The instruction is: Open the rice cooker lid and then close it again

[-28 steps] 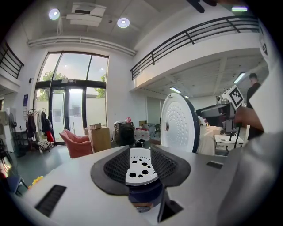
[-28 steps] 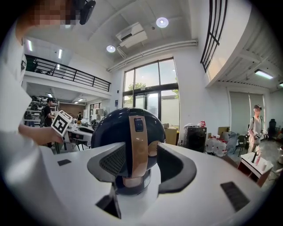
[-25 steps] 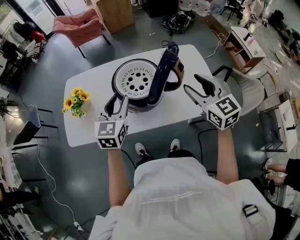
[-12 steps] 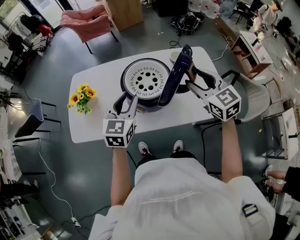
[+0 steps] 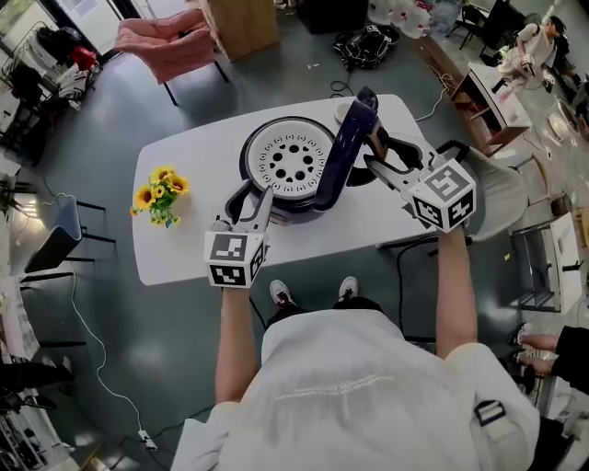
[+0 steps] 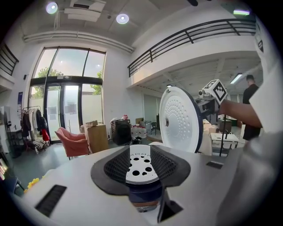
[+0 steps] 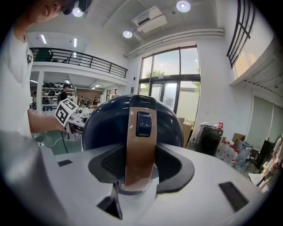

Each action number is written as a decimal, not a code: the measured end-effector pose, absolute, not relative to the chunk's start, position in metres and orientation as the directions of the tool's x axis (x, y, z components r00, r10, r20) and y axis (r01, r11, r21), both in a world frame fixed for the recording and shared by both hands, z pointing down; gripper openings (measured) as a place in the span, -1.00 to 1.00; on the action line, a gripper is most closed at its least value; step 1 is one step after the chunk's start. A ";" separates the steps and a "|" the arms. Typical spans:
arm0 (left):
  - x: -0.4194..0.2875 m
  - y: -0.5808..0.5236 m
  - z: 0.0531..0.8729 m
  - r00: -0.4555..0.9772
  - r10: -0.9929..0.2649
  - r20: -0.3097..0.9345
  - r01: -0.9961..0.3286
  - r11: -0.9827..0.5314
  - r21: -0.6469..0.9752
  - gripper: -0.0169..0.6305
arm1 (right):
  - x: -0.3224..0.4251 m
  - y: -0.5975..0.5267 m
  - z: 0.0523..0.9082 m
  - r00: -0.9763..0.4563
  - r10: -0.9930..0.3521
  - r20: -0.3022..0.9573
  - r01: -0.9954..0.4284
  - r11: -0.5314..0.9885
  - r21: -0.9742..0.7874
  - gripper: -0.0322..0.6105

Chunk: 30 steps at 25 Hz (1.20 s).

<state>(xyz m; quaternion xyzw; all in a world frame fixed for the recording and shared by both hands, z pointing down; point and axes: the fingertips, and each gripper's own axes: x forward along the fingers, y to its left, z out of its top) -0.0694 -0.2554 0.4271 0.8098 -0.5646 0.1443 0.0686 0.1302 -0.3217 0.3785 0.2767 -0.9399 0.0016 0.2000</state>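
Note:
The dark blue rice cooker [image 5: 287, 164] stands on the white table [image 5: 179, 248] with its perforated inner plate showing. Its lid [image 5: 342, 152] stands upright at the right. My right gripper [image 5: 382, 158] is at the lid's outer side. In the right gripper view its jaws have just been closing, and the pads [image 7: 109, 164] lie against the lid's bronze strip [image 7: 139, 145]. My left gripper [image 5: 247, 198] is at the cooker's near edge. In the left gripper view the cooker's front [image 6: 141, 196] fills the gap between the pads [image 6: 116, 167], with the white lid underside [image 6: 179, 119] beyond.
A bunch of yellow flowers [image 5: 158, 193] lies on the table's left part. A pink chair [image 5: 170, 41] and a wooden box [image 5: 241, 23] stand on the floor behind. A small desk [image 5: 483, 92] is to the far right. My shoes [image 5: 281, 294] are near the table's front edge.
My right gripper moved left from beside the cooker up to the lid's outer face, and its jaws now sit around the bronze strip. The left gripper has stayed at the cooker's front.

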 end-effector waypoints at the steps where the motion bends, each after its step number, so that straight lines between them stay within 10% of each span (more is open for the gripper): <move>1: -0.072 -0.257 0.427 0.320 -0.895 0.311 -0.934 -0.352 -0.051 -0.46 | 0.128 -0.323 0.378 -0.766 -0.514 0.386 -0.516 0.850 0.107 -0.23; 30: -0.172 -0.272 0.468 0.344 -0.874 0.342 -0.933 -0.360 0.018 -0.46 | -0.035 -0.382 0.415 -0.690 -0.348 0.635 -0.361 0.925 0.114 -0.26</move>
